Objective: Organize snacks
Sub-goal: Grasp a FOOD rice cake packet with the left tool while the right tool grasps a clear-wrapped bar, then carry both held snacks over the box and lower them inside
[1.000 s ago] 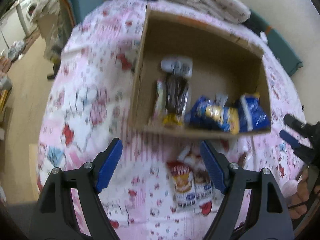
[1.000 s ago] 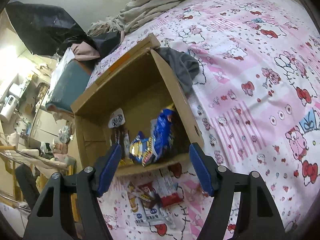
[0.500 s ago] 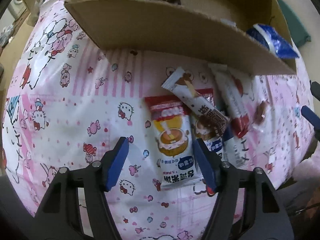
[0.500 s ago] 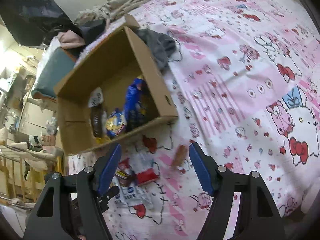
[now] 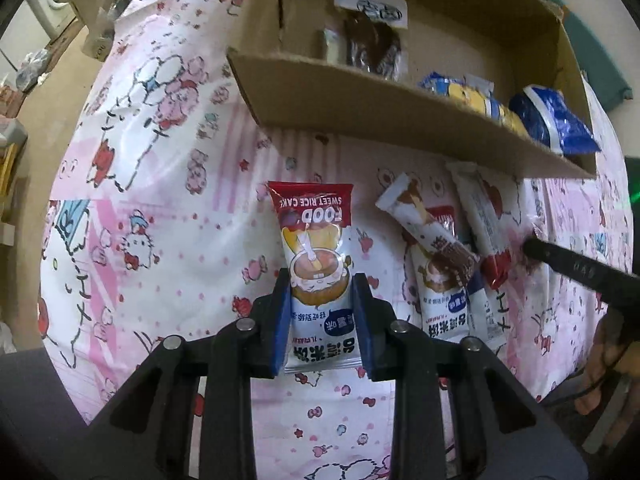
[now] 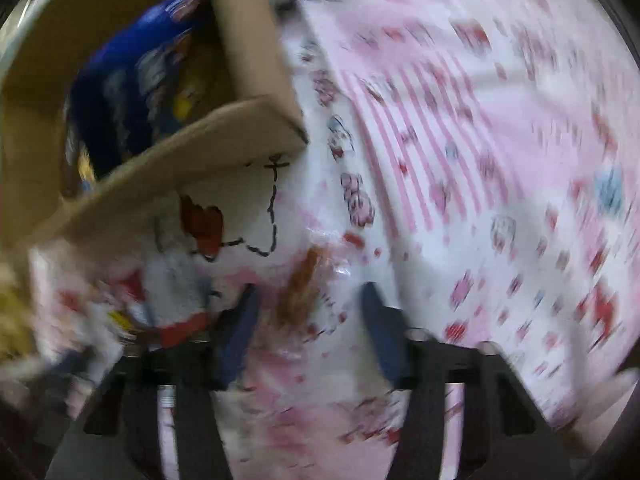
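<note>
Rice cake packet (image 5: 316, 264): on bedspread just before cardboard box (image 5: 400, 120), clamped between left gripper (image 5: 320, 320) pads. Step: pickup. Next: lift over box wall. Right gripper (image 6: 308, 332): parted around small clear-wrapped snack (image 6: 300, 288).

Pink cartoon-cat bedsheet (image 5: 168, 200), brown cardboard box (image 5: 384, 116), red-topped white snack packet (image 5: 316, 264).

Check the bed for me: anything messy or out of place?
Yes. Several snack packets lie overlapping in a loose heap on the bedsheet, outside the cardboard box. One rice cake packet sits between the left hand-held gripper's fingers. The right view is too blurred to judge.
</note>
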`<control>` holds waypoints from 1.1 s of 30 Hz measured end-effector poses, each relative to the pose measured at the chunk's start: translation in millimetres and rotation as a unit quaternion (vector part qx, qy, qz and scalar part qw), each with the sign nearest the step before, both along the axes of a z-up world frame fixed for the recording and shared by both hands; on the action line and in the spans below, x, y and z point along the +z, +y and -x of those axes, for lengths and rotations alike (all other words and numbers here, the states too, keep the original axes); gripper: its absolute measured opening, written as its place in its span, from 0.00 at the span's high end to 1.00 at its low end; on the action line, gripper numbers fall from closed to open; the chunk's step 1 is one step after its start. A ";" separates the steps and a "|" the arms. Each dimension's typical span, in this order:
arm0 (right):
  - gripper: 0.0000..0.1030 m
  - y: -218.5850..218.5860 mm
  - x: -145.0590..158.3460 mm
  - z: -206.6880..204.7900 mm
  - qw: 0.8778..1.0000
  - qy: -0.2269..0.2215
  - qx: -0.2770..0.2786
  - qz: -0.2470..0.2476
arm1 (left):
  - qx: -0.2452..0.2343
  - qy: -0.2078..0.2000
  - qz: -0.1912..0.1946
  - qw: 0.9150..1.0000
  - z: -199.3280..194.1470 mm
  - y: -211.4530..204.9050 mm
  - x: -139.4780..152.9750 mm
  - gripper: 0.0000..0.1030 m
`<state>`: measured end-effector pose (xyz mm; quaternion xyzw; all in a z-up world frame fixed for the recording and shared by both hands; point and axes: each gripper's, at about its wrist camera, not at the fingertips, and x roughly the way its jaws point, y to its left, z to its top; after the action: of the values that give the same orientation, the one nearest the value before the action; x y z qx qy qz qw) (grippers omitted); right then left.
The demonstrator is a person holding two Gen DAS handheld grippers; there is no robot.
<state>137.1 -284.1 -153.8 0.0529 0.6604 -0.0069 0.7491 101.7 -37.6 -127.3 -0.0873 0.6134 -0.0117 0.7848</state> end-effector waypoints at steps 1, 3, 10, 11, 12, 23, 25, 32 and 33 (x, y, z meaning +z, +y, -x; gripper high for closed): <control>0.81 0.0 1.0 1.3 1.000 -0.002 0.004 0.001 | 0.001 -0.002 0.000 1.000 -0.1 1.1 1.8 0.76; 0.83 -3.4 5.8 6.9 0.999 -0.006 0.001 -0.032 | -0.002 -0.005 0.001 1.000 0.4 1.6 4.4 0.76; 0.83 2.9 38.6 32.8 0.995 -0.049 0.016 -0.090 | 0.015 -0.001 0.018 1.000 10.1 14.5 8.7 0.76; 0.83 3.4 41.8 36.0 0.993 -0.055 0.018 -0.100 | 0.018 -0.003 0.017 1.000 12.0 17.7 10.0 0.76; 0.83 4.9 48.0 38.1 0.991 -0.066 0.023 -0.115 | 0.020 -0.004 0.017 1.000 14.4 20.5 11.8 0.76; 0.83 58.5 78.7 38.1 0.969 -0.094 0.118 -0.193 | 0.057 -0.005 0.026 0.998 33.6 59.4 21.8 0.76; 0.83 68.4 83.4 38.6 0.965 -0.098 0.137 -0.199 | 0.061 -0.009 0.028 0.998 35.1 63.8 28.0 0.76; 0.83 85.8 100.9 40.6 0.950 -0.138 0.167 -0.227 | 0.092 -0.048 0.041 0.994 33.4 83.8 66.5 0.76; 0.83 84.6 105.5 40.0 0.947 -0.148 0.164 -0.233 | 0.093 -0.057 0.041 0.993 32.5 83.4 72.3 0.76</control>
<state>97.1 -199.5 -48.4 0.1172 0.5247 0.2776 0.7962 69.2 45.8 -55.0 -0.1752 0.5559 0.0317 0.8119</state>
